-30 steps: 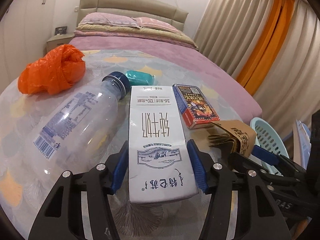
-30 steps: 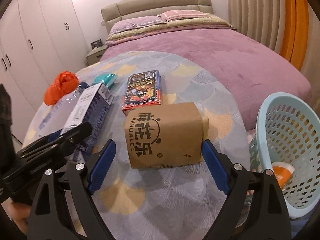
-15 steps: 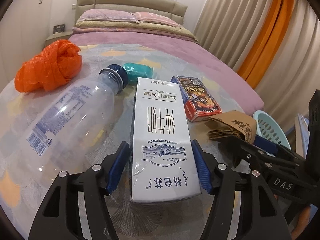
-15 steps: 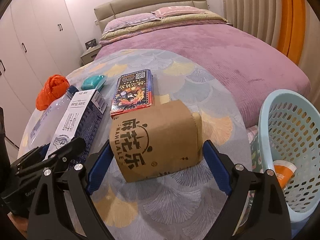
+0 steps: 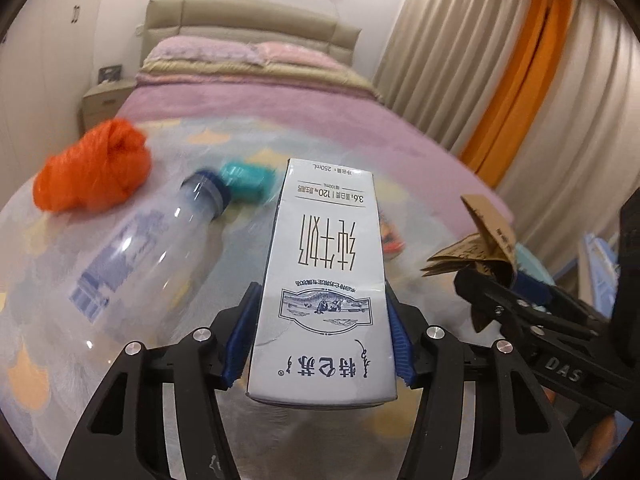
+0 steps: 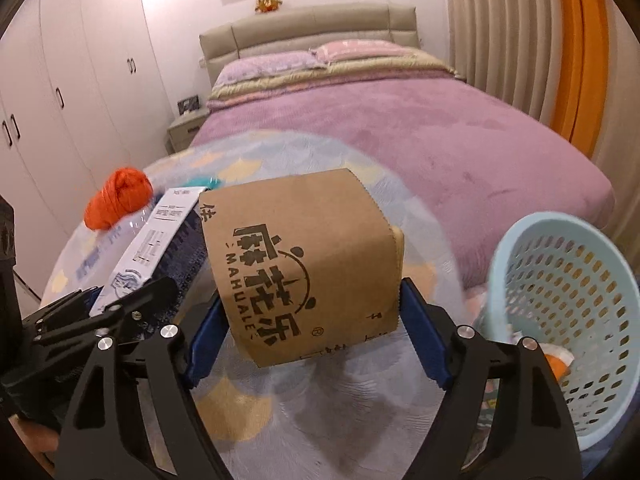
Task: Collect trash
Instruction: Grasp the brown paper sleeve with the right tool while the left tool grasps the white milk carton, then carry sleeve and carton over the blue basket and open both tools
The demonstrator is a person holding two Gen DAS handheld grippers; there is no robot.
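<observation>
Now that both loads have risen off the table [image 6: 280,412], the left gripper [image 5: 320,344] clamps the carton [image 5: 324,280] and the right gripper [image 6: 316,340] the paper bag [image 6: 308,264], ready for the basket [image 6: 568,320].

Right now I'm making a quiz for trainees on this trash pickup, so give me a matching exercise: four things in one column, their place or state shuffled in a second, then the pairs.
Things:
1. milk carton
2. brown paper bag
3. clear plastic bottle
4. light blue basket

Places or states:
A. lying on its side on the table, blue cap on
B. clamped in the left tongs
C. beside the table, to the right, some trash already inside
D. clamped in the right tongs

Pairs: 1-B, 2-D, 3-A, 4-C
</observation>
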